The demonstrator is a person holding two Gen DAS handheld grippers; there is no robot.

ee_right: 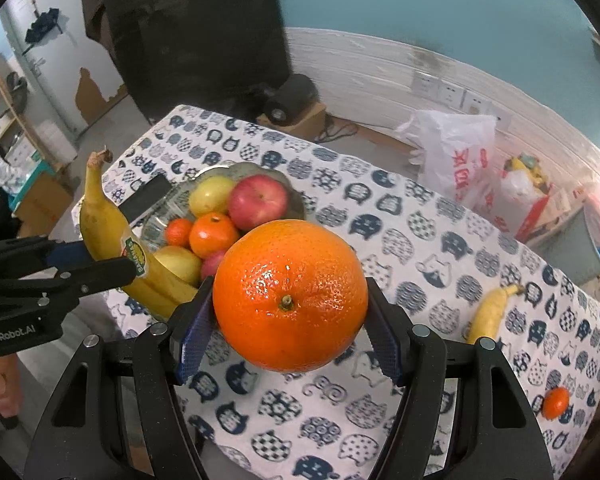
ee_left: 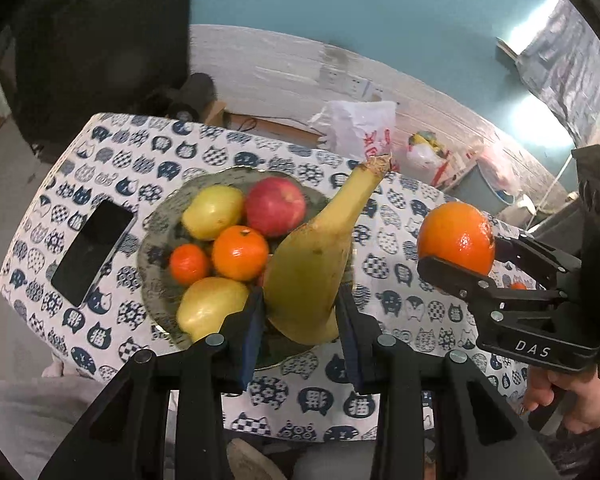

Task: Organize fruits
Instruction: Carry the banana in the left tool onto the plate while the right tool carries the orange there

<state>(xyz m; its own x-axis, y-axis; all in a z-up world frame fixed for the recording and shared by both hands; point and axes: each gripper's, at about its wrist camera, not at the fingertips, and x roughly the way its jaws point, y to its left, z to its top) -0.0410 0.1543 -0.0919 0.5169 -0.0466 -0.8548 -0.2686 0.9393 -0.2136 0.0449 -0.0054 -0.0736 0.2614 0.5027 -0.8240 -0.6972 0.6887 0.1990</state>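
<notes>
Right gripper [ee_right: 290,320]: nearest the right wrist camera; blue-padded fingers [ee_right: 192,344] stand partly apart and press on both sides of a large orange [ee_right: 290,296], stem end toward the lens, held above the table.
Left gripper [ee_left: 300,312]: jaws drawn close together on the lower part of a yellow banana [ee_left: 312,268], stalk pointing up and away, held at the near rim of the bowl.
Bowl [ee_left: 156,236]: grey-green patterned dish on the cloth holding two yellow-green apples [ee_left: 212,212], a red apple [ee_left: 276,206], a mid-sized orange [ee_left: 240,252] and a small mandarin [ee_left: 188,264], all touching one another.
Loose fruit: a second banana [ee_right: 488,312] and a small tangerine [ee_right: 556,402] lie on the cloth, well apart from the bowl, seen in the right wrist view.
Surface: table under a white tablecloth [ee_left: 380,240] printed with dark blue cat heads, some bearing Chinese characters.
Room: teal upper wall [ee_left: 380,20], white panelled lower wall with sockets, a large black cabinet [ee_left: 100,40] behind the table.
Writing: "DAS" on the right gripper body in the left wrist view; "GenRobot.AI" on the left gripper body in the right wrist view; a sticker [ee_right: 138,258] on the held banana, wording too small to read.
Surroundings: a black phone [ee_left: 92,252] lies flat just beside the bowl; a white plastic bag [ee_right: 460,156] with red print stands on the floor beyond the table; a hand [ee_left: 568,400] grips the right gripper's handle.
</notes>
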